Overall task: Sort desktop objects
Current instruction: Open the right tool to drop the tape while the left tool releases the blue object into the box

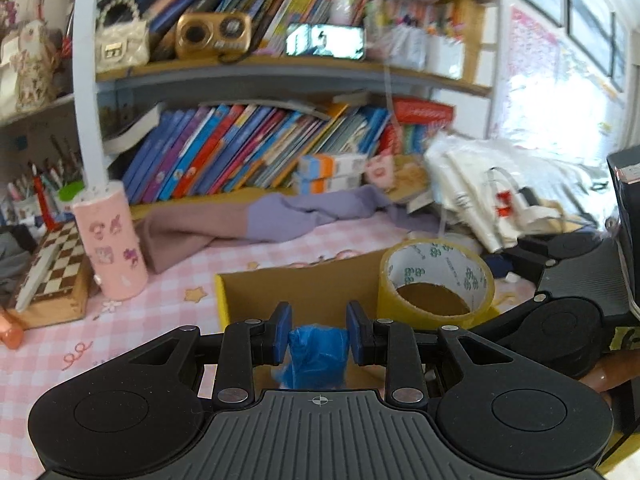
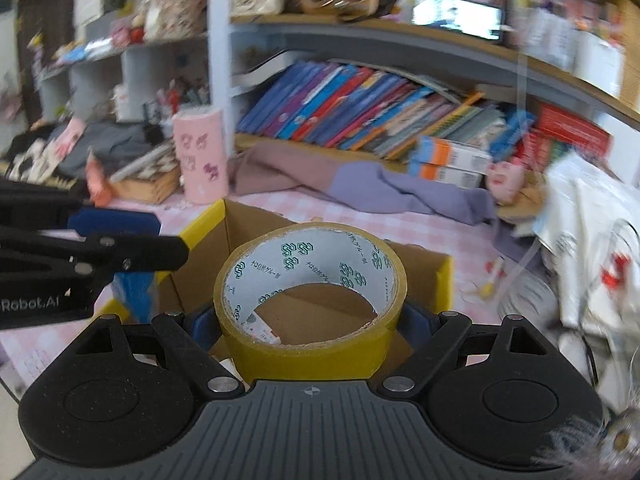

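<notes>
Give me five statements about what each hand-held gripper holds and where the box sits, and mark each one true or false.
1. The left hand-held gripper is shut on a blue plastic bag. True.
2. The right hand-held gripper holds a pink cylinder. False: it grips a yellow tape roll; the pink cylinder stands on the desk.
3. The tape roll is above the open cardboard box. True.
4. The box rests on the bookshelf. False: it sits on the pink checked tablecloth.
5. The tape roll's core is white with green print. True.
</notes>
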{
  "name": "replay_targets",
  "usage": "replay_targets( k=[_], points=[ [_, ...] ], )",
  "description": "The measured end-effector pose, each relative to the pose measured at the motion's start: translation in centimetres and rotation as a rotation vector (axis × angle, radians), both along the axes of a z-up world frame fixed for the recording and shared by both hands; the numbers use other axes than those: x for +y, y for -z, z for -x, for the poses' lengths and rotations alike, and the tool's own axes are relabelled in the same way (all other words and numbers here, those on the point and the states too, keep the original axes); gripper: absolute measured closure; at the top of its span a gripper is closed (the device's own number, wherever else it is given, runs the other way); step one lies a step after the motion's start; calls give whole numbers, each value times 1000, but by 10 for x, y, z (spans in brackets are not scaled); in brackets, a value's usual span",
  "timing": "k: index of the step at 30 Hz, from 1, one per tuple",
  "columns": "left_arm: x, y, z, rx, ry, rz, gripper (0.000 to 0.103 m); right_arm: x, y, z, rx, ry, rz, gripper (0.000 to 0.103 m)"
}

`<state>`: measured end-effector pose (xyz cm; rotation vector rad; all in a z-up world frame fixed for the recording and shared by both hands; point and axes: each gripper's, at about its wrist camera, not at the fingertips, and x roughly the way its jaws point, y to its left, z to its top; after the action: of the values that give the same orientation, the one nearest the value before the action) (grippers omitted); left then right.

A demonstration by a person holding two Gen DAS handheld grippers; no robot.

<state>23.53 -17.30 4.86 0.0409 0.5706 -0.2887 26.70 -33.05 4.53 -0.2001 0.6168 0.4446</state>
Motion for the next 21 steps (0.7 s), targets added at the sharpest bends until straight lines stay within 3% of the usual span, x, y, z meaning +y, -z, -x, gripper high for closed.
replay_targets(
  k=[6, 12, 17, 21],
  points=[
    [-10, 25, -31, 79, -43, -66, 75, 22, 24, -46, 48, -178, 187, 17],
    [-19, 42, -44, 131, -58, -115, 75, 42, 51, -60, 94, -394, 337, 16],
    [-23, 45, -45, 145, -84, -118, 74, 52, 64, -67, 150, -453, 401, 16],
    [-24, 39, -38, 122, -109, -114, 71, 54, 64, -67, 137, -475, 408, 16]
  ],
)
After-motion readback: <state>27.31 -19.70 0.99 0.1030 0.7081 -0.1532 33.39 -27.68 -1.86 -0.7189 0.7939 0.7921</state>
